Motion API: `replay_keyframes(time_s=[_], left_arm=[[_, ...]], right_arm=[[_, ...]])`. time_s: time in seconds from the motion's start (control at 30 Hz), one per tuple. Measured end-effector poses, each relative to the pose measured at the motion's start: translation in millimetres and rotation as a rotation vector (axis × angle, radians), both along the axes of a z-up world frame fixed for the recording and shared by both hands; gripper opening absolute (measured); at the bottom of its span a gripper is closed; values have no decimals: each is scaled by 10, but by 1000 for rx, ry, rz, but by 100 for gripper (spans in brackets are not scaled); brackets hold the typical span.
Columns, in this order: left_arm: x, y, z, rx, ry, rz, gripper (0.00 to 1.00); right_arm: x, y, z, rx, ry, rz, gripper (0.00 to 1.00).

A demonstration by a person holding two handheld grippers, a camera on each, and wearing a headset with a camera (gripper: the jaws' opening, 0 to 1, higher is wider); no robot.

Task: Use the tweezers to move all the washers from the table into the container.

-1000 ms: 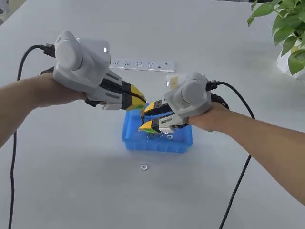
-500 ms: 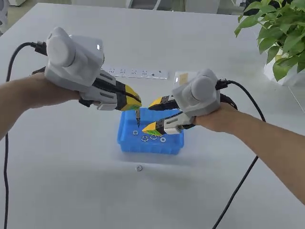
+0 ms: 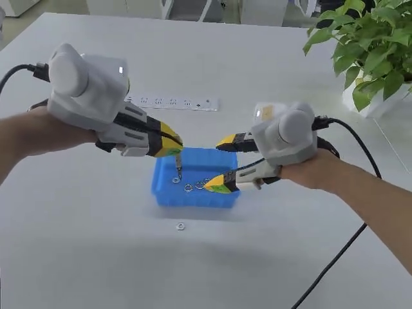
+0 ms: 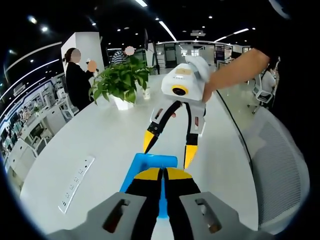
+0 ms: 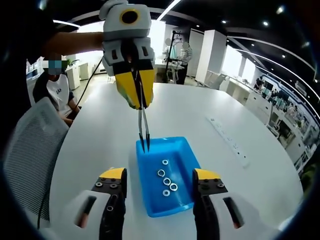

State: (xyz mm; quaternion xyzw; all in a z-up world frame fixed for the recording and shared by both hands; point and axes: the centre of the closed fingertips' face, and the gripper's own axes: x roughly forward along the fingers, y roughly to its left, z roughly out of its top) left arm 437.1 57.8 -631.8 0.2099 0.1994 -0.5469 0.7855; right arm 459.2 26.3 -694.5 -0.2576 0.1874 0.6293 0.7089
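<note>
Blue bin holding washers, left gripper clamping tweezers over it, right gripper gaping empty; next, gotta grab stray washer.

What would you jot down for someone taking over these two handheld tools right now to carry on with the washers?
Left tool: shut on the tweezers, tips over the blue container.
Right tool: open, holding nothing, by the container.
Done: five washers lie in the container.
To do: one washer lies on the table in front of the container.
</note>
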Motion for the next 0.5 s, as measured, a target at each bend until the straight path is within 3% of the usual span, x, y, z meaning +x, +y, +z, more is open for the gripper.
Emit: replay_keyframes(time_s=[0.5], left_arm=[[-212, -55, -126, -12, 18, -24, 5]], right_arm=[[-68, -323, -4, 6, 4, -92, 68]])
